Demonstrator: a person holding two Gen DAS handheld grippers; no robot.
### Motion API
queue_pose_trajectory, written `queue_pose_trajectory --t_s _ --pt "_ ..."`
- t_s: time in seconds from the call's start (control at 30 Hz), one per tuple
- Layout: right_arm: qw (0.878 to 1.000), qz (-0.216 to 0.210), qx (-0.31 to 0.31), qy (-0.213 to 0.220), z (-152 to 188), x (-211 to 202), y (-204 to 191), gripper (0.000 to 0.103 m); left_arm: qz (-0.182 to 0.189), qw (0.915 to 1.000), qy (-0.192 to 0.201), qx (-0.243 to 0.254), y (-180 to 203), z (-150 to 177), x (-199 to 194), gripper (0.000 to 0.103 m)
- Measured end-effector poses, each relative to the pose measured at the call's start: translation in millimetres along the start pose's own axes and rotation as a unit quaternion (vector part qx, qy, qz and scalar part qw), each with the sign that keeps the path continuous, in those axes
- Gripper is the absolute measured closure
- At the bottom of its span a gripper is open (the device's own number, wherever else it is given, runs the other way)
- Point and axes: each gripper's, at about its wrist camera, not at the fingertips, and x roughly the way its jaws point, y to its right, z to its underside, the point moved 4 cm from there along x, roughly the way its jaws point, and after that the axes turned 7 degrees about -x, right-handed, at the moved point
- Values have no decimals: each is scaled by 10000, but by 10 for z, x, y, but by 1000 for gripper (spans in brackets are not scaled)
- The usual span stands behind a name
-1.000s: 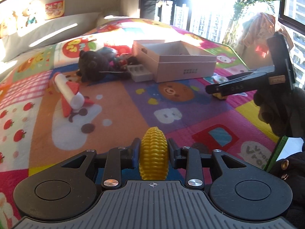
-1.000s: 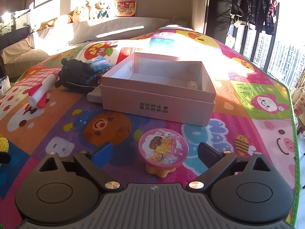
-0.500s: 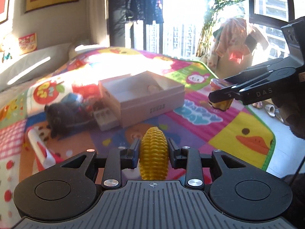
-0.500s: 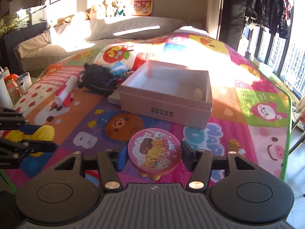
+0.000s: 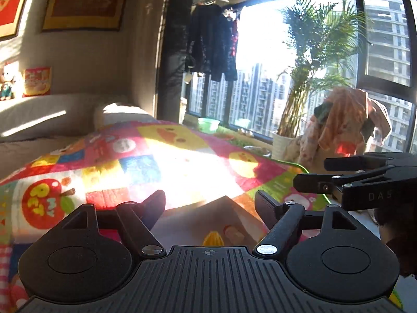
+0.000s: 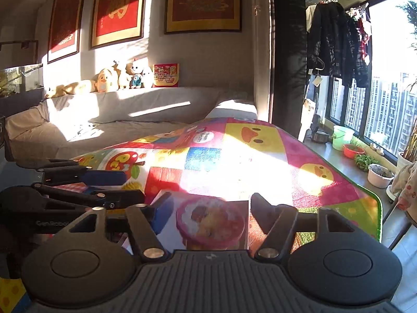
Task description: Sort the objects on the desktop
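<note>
Opening, both tongs, left (image 5: 209, 206) & right (image 6: 209, 208), hang empty over light, stiff yellow plastic corn (image 5: 212, 238) & pink round-lidded toy (image 6: 211, 224); regrip mid-body, lid rim resp.

Yellow toy corn (image 5: 212, 238) sits low in pale box (image 5: 208, 216); pink-lidded cup (image 6: 210, 223) w/ cartoon print over box interior, untouched.
</note>
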Motion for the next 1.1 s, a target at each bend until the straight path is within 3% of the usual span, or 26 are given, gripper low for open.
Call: queue_pose_trajectory --t_s 0.07,0.17,0.33,0.47,0.6,0.63,0.73,0.77,0.93,1.1 --pt "9999 138 23 25 77 103 56 11 -300 9995 -30 21 -153 180 -121 5" --pt "9997 243 -82 -56 303 173 58 4 -744 9966 -347 57 -365 601 -277 4" --pt "9967 -29 -647 -489 659 298 -364 4 -1107 9891 -773 -594 -727 1135 -433 3" --pt "9905 -465 -1207 -461 693 230 -866 4 -1547 9830 -760 -638 -931 1280 -526 2" --pt "9822 -759 -1672 -399 632 221 -1321 7 -1965 9782 -369 -569 -1063 1288 -657 1" --pt "9801 -761 -1786 -426 631 246 -1414 17 -2011 9773 -284 -598 -1090 1280 -694 1" --pt "9660 -727 -2360 -760 648 429 -1737 67 -1713 9811 -199 -874 -1135 1254 -786 0" --pt "9642 -807 -2363 -897 613 523 -1793 75 -1538 9831 -209 -967 -1137 1259 -803 0" --pt "9626 -1110 -1619 -1869 196 1303 -1941 76 -1309 9876 -229 -832 -1051 1359 -782 0" --pt "9571 -528 -1455 -2449 -81 2257 -2111 76 -1206 9893 -165 -801 -1020 1369 -793 0"
